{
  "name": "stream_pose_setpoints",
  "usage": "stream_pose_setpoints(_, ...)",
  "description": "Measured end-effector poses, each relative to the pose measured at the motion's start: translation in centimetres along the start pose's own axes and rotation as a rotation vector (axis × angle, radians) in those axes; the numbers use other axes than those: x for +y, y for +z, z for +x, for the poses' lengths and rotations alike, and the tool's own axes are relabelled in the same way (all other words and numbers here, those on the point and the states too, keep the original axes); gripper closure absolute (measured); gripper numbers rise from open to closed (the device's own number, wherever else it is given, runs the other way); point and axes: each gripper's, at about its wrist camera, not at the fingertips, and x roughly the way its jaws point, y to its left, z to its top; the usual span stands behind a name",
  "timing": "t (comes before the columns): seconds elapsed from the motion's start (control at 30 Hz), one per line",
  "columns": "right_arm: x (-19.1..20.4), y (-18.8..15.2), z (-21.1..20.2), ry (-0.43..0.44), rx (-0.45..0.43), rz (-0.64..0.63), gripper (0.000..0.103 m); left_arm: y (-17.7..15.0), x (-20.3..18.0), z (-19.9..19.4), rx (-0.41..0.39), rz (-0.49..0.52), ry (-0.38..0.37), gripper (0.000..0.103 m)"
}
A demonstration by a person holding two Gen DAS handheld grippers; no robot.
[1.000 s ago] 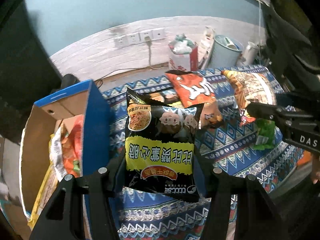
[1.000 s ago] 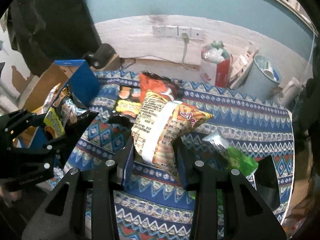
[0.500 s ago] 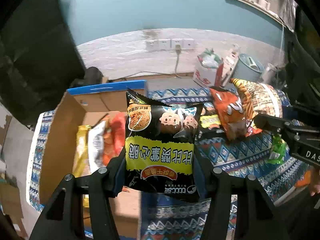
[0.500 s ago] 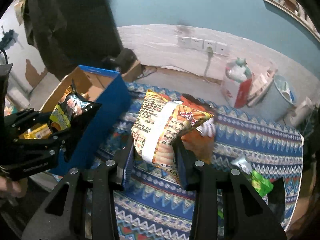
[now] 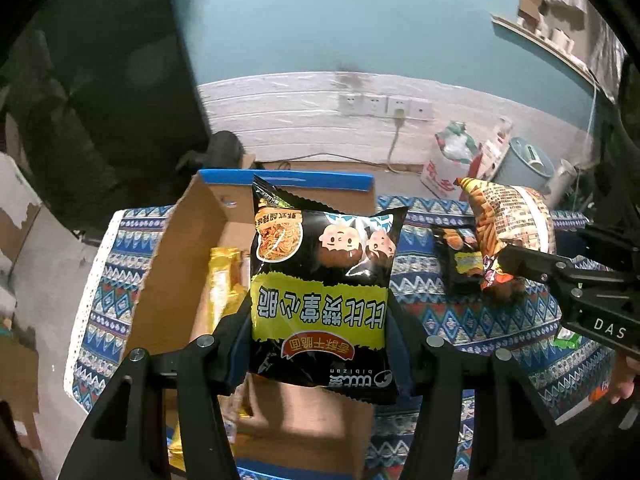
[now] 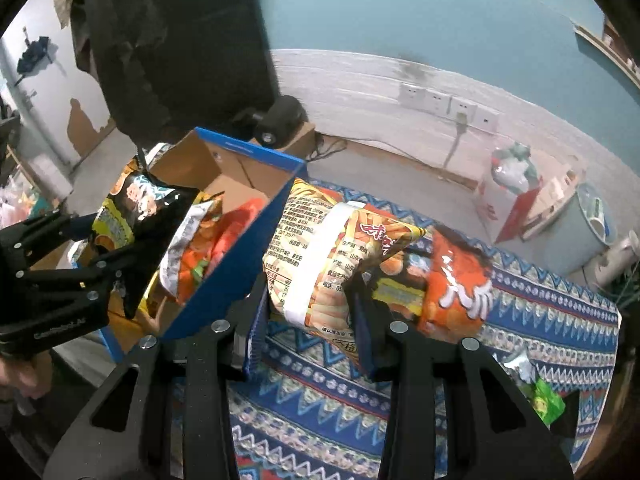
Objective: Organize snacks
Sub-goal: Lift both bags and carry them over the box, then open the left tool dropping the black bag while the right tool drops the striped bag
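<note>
Left hand-held gripper (image 5: 320,344): gripped black bag (image 5: 320,280) over box (image 5: 176,264).
Right hand-held gripper (image 6: 308,312): clamped fries bag (image 6: 320,256).
Right view only: orange bag (image 6: 456,284) on tabletop (image 6: 320,408).

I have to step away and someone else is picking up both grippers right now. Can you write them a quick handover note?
Left gripper: shut on the black noodle bag, held above the open box.
Right gripper: shut on the fries bag, over the cloth just beside the box's blue wall.
Done: several bags already lie in the box.
Left: drop both held bags in, then fetch the orange bag, the dark pack beside it and the green wrapper from the cloth.
</note>
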Motion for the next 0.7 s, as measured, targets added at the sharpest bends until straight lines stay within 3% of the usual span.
stream_pose_setpoints(0.3,3.7,2.3,2.3,0.042,0.003,-0.032,0.067,-0.1,5.0,0.4,0.021,-0.095,0.03,0.045)
stream_pose_setpoints(0.7,8.8,3.7,6.0,0.087,0.04,-0.086,0.067,-0.9,9.6,1.1,0.051,-0.146,0.087,0.044)
